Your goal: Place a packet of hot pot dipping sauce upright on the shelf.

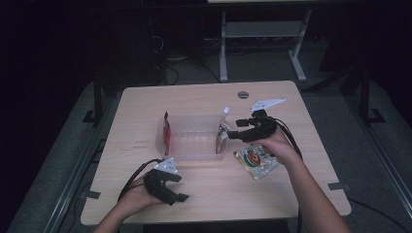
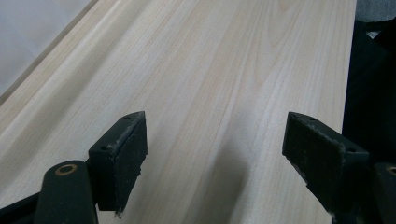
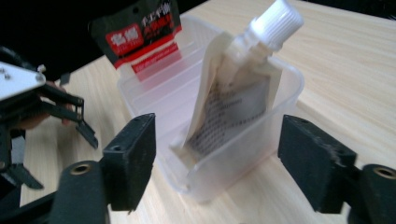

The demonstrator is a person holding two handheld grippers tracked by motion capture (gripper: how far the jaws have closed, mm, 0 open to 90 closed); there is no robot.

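A clear plastic tub [image 1: 194, 145] [image 3: 149, 93] stands mid-table. A white spout pouch [image 1: 224, 127] [image 3: 233, 107] leans upright in its right end, and a red and black packet [image 1: 167, 130] [image 3: 140, 32] stands in its left end. My right gripper [image 1: 234, 129] [image 3: 217, 158] hovers at the tub's right end, open, its jaws wide on either side of the pouch's corner without touching it. My left gripper [image 1: 179, 188] [image 2: 215, 158] rests near the front edge of the table, open over bare wood; it also appears in the right gripper view [image 3: 70, 112].
A flat clear-wrapped packet [image 1: 256, 160] lies on the table just right of the tub, under my right hand. A dark round disc [image 1: 243, 94] sits near the far edge. Beyond the table stand desk legs [image 1: 223, 48] and cables on the floor.
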